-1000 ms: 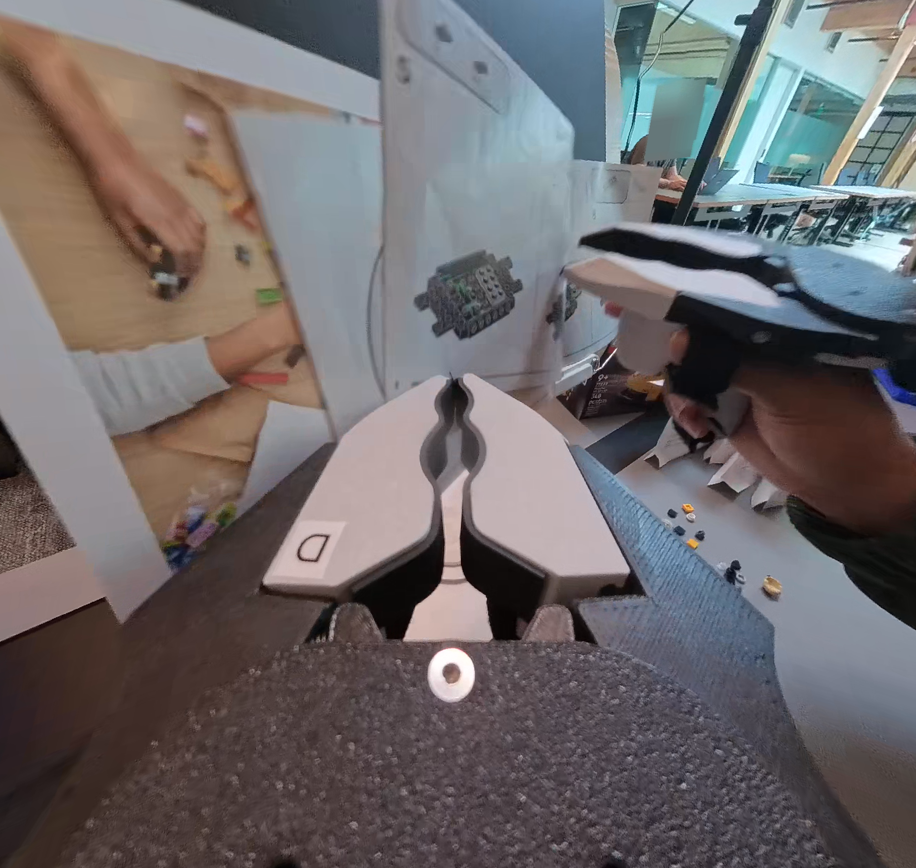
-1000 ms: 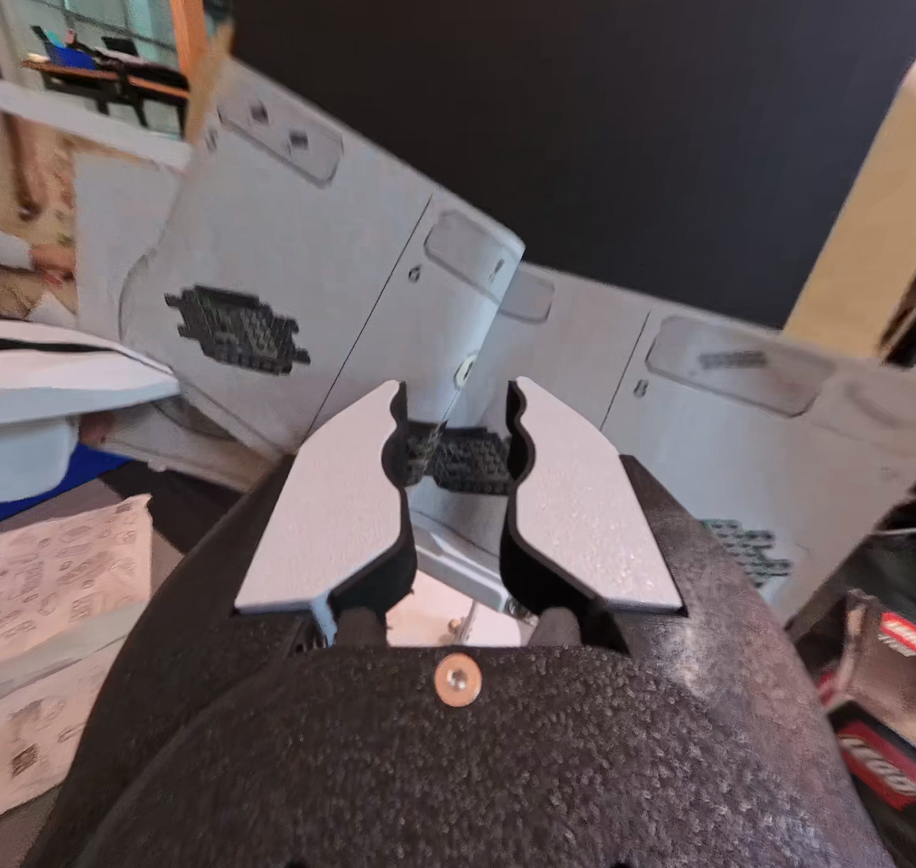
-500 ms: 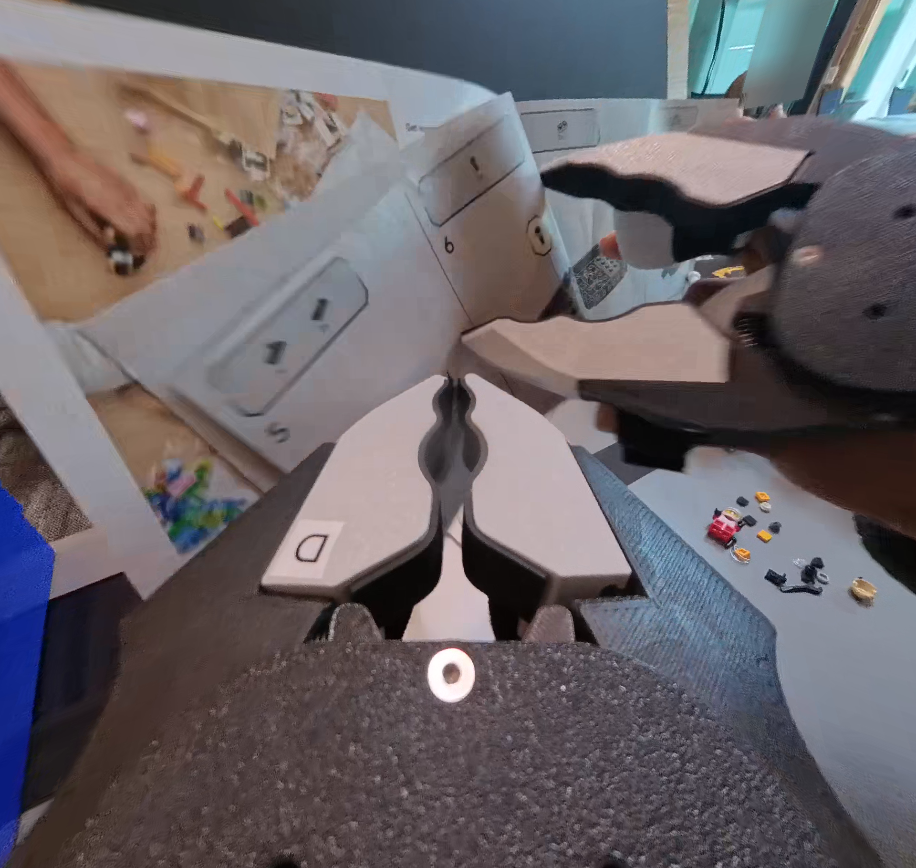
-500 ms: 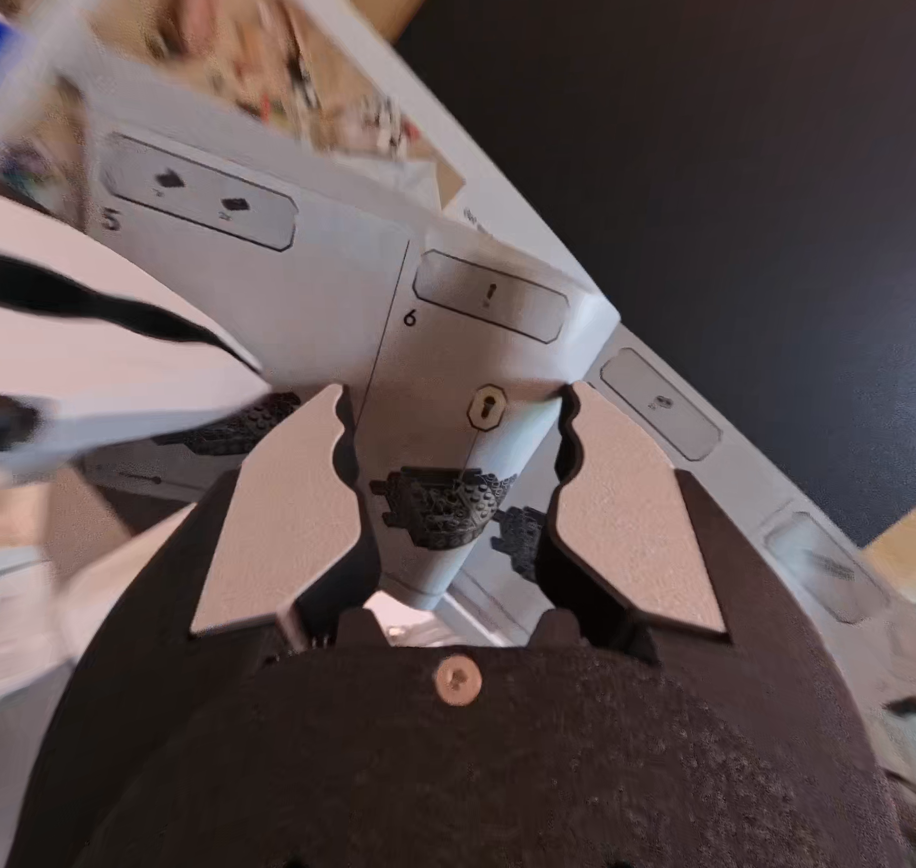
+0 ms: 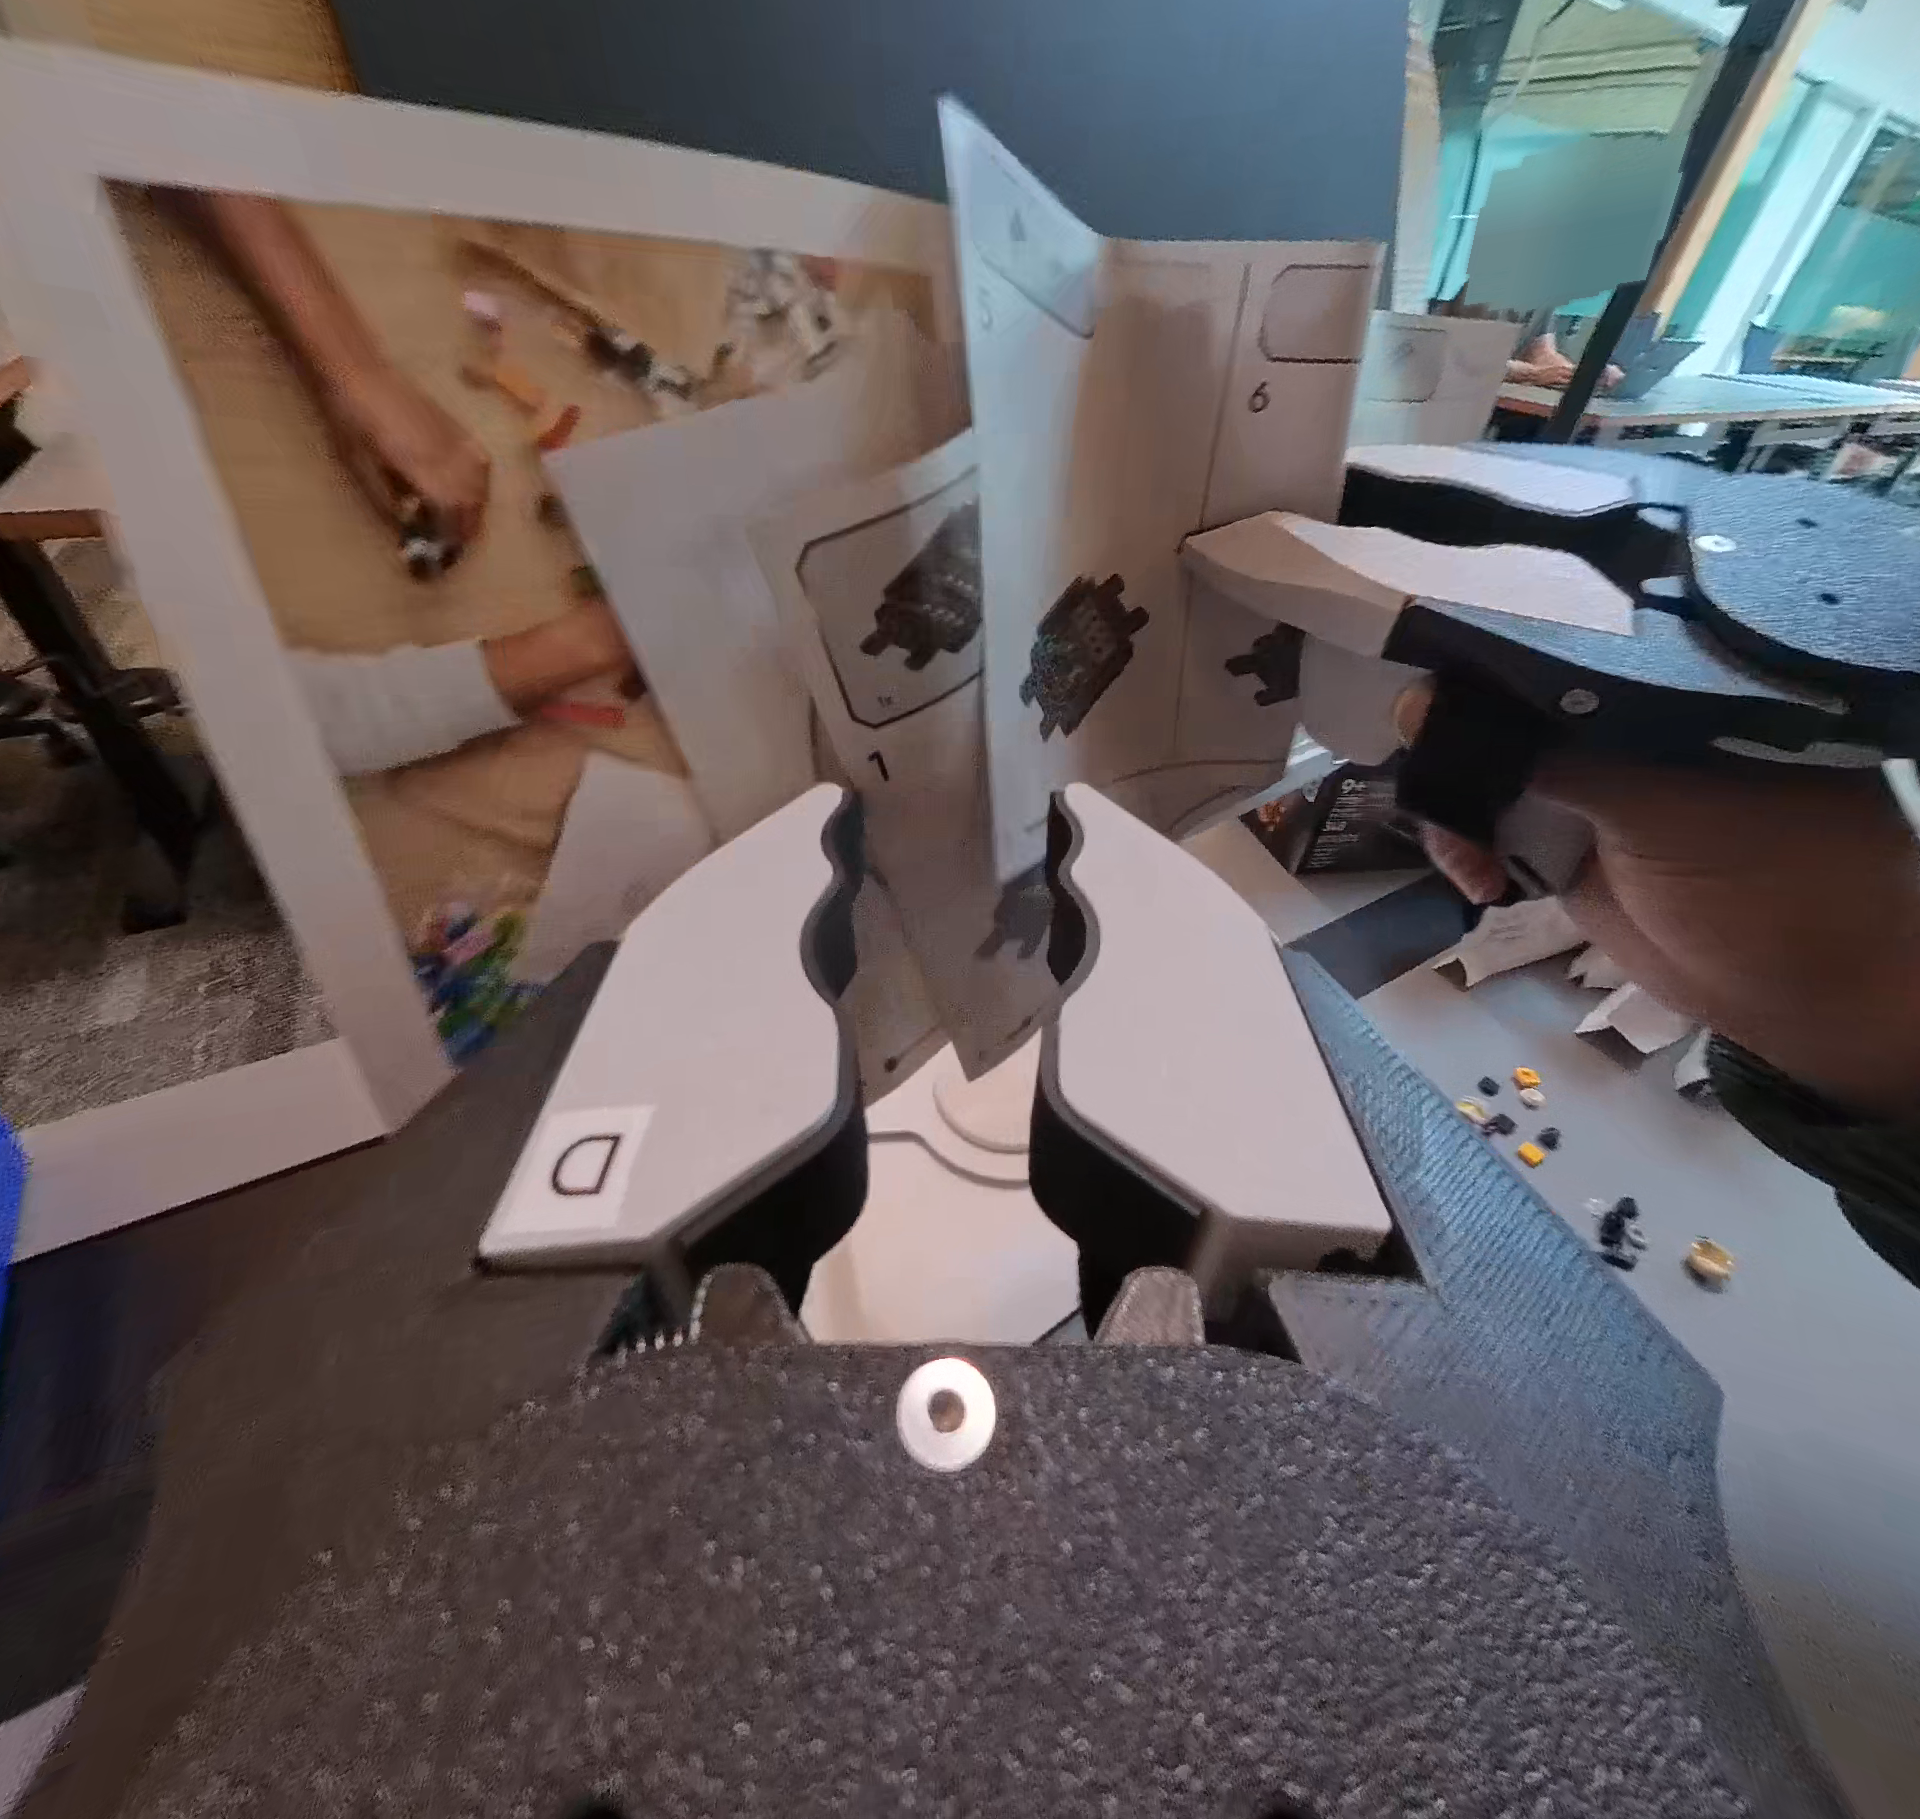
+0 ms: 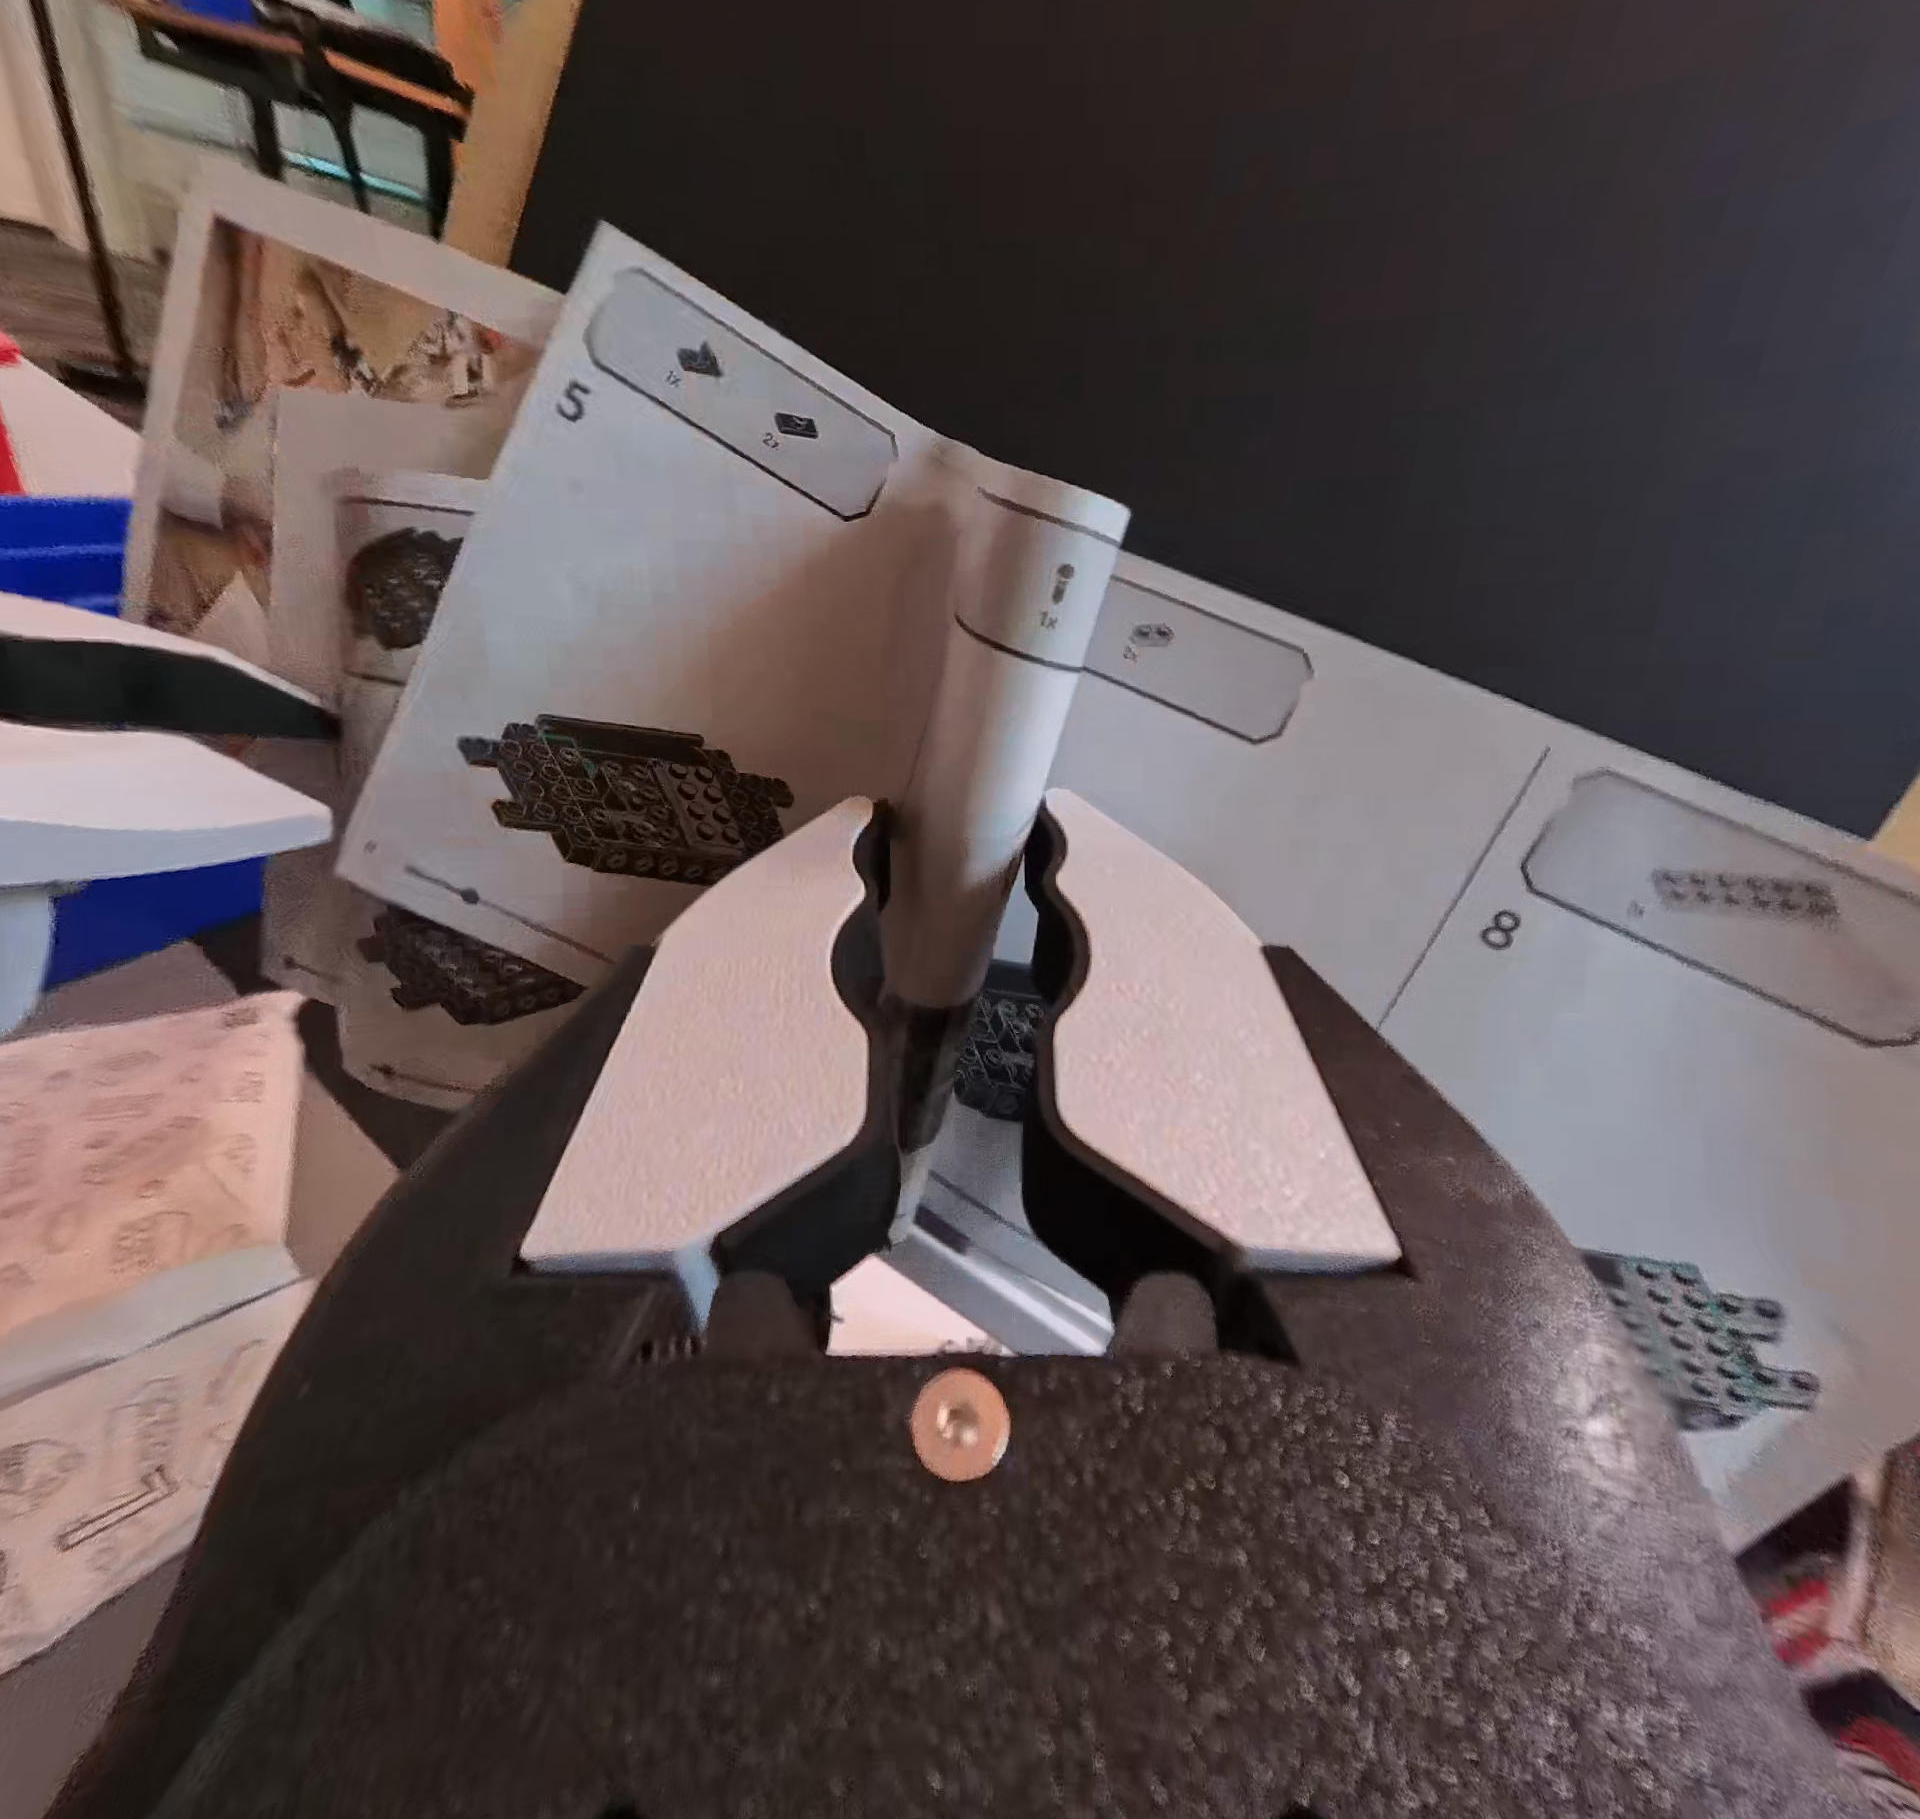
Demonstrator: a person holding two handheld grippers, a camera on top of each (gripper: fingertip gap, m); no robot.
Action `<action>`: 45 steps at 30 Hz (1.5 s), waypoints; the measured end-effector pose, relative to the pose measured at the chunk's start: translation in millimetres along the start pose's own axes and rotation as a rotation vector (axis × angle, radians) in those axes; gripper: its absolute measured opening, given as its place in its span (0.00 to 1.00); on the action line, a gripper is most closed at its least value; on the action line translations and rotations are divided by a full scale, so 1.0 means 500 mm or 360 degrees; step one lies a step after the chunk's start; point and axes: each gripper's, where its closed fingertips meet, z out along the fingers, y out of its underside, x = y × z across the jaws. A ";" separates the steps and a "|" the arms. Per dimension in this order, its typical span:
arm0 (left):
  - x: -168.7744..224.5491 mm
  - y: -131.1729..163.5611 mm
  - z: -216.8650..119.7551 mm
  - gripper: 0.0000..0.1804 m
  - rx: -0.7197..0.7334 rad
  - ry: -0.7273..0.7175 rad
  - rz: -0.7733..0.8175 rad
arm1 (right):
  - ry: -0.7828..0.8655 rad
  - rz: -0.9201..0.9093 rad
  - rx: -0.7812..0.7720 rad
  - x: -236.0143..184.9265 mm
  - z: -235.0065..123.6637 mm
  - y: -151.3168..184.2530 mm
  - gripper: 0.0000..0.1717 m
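Observation:
An open instruction booklet stands upright in front of both grippers, its pages fanned. My left gripper is open; two loose pages hang between its fingers, and neither pad presses on them. The right gripper, held in a person's hand, reaches the booklet from the right. In the right wrist view my right gripper is shut on a curled page, which fills the gap between both pads. A flat page with a dark brick model spreads to its left. The left gripper shows at the left edge.
Small loose bricks and torn paper bags lie on the grey table at right. A dark box stands behind them. A blue bin and a printed paper bag sit at left. A dark wall is behind.
My left gripper was shut and has opened around the pages. My right gripper opened wide around the curled page half a second ago and has now closed onto it. The booklet swung upright.

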 end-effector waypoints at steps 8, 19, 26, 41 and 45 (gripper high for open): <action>0.018 -0.029 0.005 0.17 -0.0007 -0.0137 0.0168 | -0.0084 0.0215 0.0000 0.011 -0.002 0.017 0.13; 0.053 -0.022 0.010 0.17 -0.0136 -0.0200 0.0378 | -0.0096 0.0286 0.0011 0.014 0.001 0.020 0.12; 0.031 0.011 0.045 0.22 -0.0228 -0.0168 0.0246 | -0.0114 0.0345 0.0017 0.015 0.002 0.022 0.12; 0.111 0.011 0.048 0.00 -0.0161 0.0125 0.0177 | -0.0104 0.0337 0.0012 0.025 -0.011 0.020 0.15; 0.145 0.000 0.050 0.00 -0.0149 0.0156 0.0252 | -0.0082 0.0422 0.0068 0.045 -0.049 0.004 0.20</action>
